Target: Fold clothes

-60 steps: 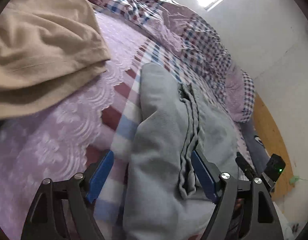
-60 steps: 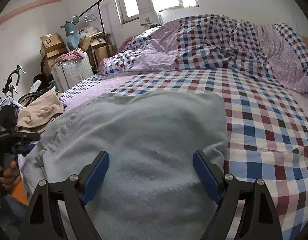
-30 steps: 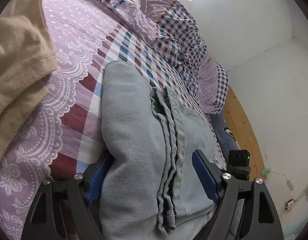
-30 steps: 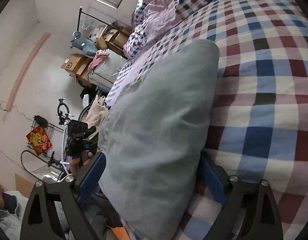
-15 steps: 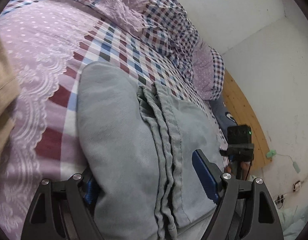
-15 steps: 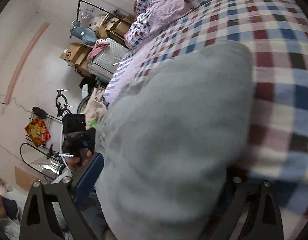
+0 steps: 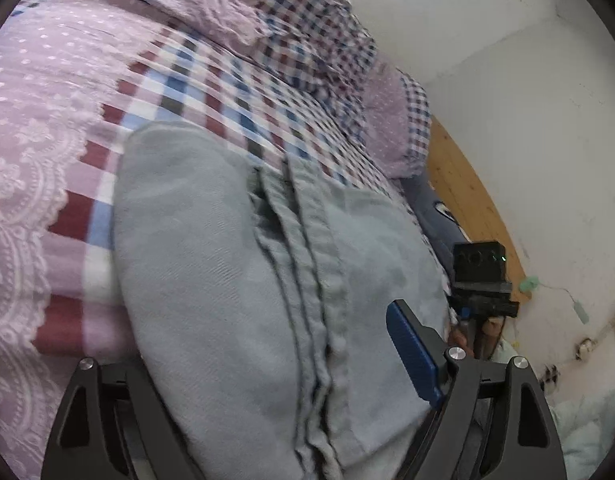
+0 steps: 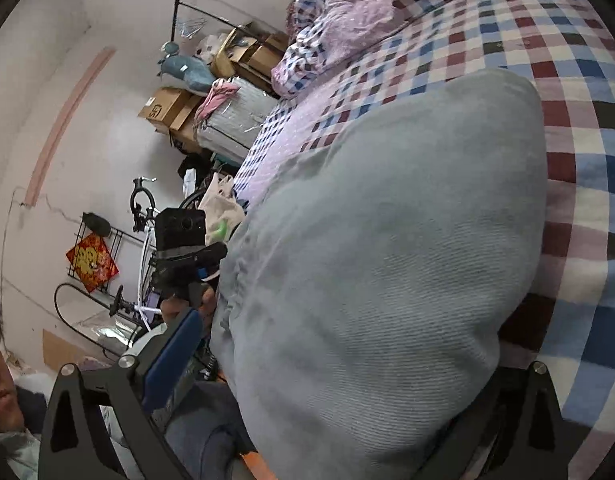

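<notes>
Left wrist view: the grey garment (image 7: 211,280) lies folded on the checked bedspread (image 7: 211,80), hems stacked in a ridge down the middle. The left gripper (image 7: 267,360) has its jaws spread wide, one blue pad on top of the cloth, the other finger tucked under its edge. The right gripper's camera block (image 7: 481,276) sits at the far side.

Right wrist view: the right gripper (image 8: 347,360) is the same deal, jaws wide apart around the garment's bulging fold, nothing pinched. Cardboard boxes (image 8: 167,110) and a bicycle (image 8: 143,216) stand along the wall.

1 grey garment (image 7: 211,272), 2 claws (image 7: 267,360) (image 8: 339,364), 1 bed (image 7: 211,76).
</notes>
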Tool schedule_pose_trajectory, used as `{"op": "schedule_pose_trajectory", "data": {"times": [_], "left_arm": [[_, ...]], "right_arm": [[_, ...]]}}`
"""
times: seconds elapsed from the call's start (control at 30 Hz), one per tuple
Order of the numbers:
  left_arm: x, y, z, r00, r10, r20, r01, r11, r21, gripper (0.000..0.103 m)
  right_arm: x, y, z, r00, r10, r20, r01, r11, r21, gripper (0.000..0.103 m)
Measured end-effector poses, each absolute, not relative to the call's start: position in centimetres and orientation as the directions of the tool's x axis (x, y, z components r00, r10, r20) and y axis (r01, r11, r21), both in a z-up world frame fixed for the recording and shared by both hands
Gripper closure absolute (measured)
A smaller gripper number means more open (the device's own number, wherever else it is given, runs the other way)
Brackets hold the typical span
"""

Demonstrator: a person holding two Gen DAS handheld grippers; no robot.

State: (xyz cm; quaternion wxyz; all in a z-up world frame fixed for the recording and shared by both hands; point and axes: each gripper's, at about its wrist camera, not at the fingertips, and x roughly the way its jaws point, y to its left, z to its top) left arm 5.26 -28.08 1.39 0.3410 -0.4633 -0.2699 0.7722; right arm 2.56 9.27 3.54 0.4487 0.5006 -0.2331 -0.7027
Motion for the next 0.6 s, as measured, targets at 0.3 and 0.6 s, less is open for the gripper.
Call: {"op": "schedule_pose_trajectory", "data": {"times": [0.3,0.6], "left_arm": [[5.0,-27.0,1.0,-0.281,0.778,-0.562,-0.261,-0.625,-0.736,0.016],[5.8,-25.3,2.4,-0.369,0.637,-0.677,-0.197,-0.765,-0.613,0.018]], "right_arm": [[2.3,7.6,2.6,-0.114,-0.811,-0.574,0.412,-0.564,0.716,0.000],[3.5,7.1,3.2,-0.246,-0.700,-0.670,0.386,-0.705,0.595,0.021]]}}
